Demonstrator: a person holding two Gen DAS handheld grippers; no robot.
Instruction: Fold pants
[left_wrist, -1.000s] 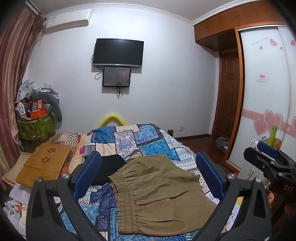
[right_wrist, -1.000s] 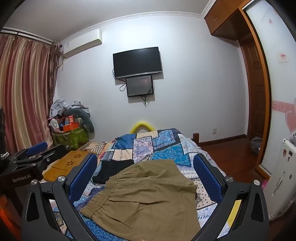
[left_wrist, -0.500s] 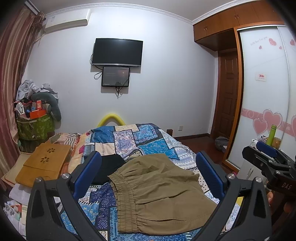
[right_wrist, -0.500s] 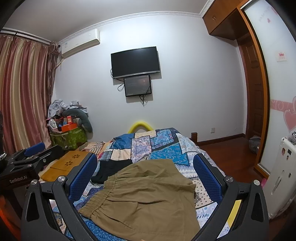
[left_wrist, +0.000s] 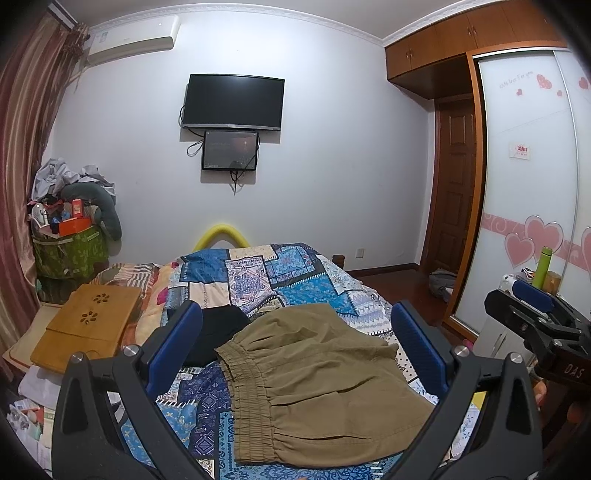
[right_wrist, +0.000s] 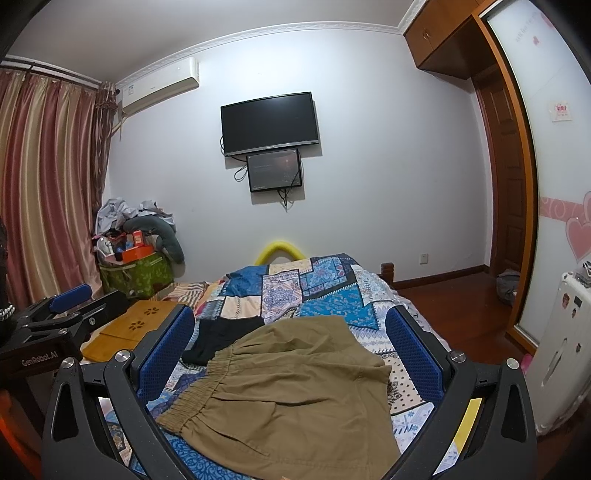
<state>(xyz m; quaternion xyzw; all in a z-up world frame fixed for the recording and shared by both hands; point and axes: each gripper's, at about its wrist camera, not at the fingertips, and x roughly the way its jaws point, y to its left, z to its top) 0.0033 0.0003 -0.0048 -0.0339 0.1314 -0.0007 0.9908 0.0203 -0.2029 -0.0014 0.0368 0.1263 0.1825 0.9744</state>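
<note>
Khaki pants (left_wrist: 317, 384) with an elastic waistband lie on the patchwork bedspread (left_wrist: 280, 273), waistband to the left. They also show in the right wrist view (right_wrist: 291, 387). My left gripper (left_wrist: 295, 332) is open and empty, held above the near part of the bed. My right gripper (right_wrist: 291, 332) is open and empty too, above the pants. Each gripper shows at the edge of the other's view: the right gripper (left_wrist: 535, 317) on the right, the left gripper (right_wrist: 62, 310) on the left.
A black garment (left_wrist: 218, 332) lies on the bed beside the waistband. A wooden lap tray (left_wrist: 88, 325) sits left of the bed. A green bin of clutter (left_wrist: 66, 251) stands by the curtain. The wardrobe (left_wrist: 524, 192) and a white appliance (right_wrist: 561, 350) stand on the right.
Both grippers have drifted slightly; the views shift a little. The pants lie as before and both grippers stay open.
</note>
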